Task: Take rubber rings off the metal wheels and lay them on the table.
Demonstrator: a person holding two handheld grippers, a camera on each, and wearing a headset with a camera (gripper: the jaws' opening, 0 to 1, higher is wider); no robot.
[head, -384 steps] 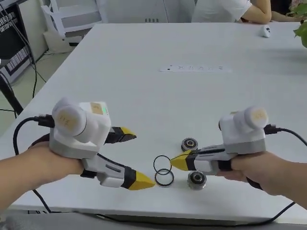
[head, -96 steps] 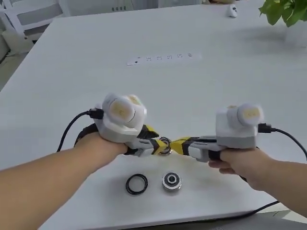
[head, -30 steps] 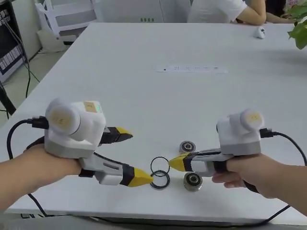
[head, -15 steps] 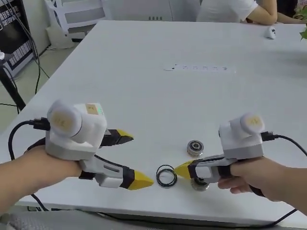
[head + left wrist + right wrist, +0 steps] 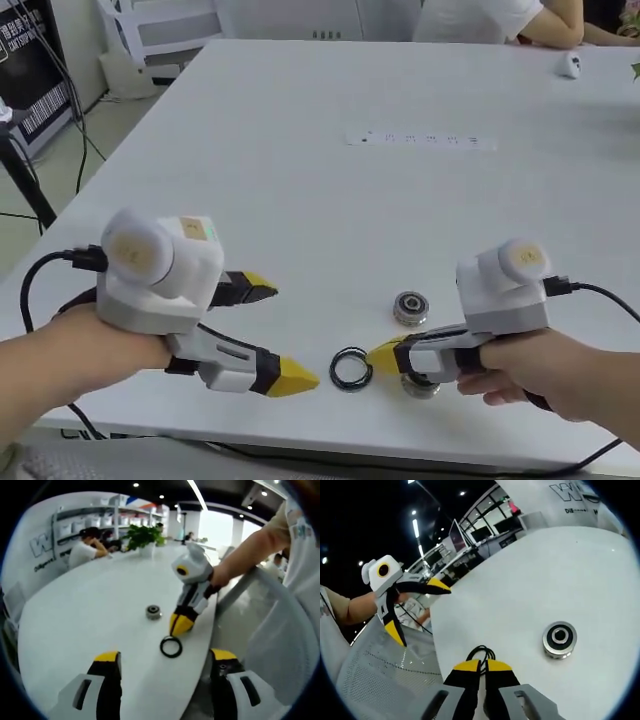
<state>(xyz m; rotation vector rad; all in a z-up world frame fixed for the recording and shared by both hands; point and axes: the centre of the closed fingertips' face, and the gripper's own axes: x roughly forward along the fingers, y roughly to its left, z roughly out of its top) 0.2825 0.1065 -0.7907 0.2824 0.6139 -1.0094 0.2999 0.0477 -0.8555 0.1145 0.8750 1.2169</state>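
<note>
Two black rubber rings (image 5: 350,368) lie overlapped on the white table (image 5: 330,220) near its front edge. One metal wheel (image 5: 410,307) lies flat just behind them. A second wheel (image 5: 421,387) is partly hidden under my right gripper (image 5: 378,352), which is shut, its yellow tips just right of the rings. My left gripper (image 5: 280,335) is open, to the left of the rings. In the left gripper view the rings (image 5: 171,646) lie ahead of the open jaws, with a wheel (image 5: 154,612) beyond. In the right gripper view the rings (image 5: 480,653) sit at the shut tips, a wheel (image 5: 560,639) to the right.
A flat white power strip (image 5: 420,139) lies mid-table, and a small white object (image 5: 571,65) at the far right. A person in a white shirt (image 5: 480,18) sits at the far end. White chairs (image 5: 160,25) stand at the back left. The table's front edge runs just below the grippers.
The right gripper has dropped lower and now covers part of the near wheel. The two rings overlap more closely than a second ago. The left gripper has held its place, open.
</note>
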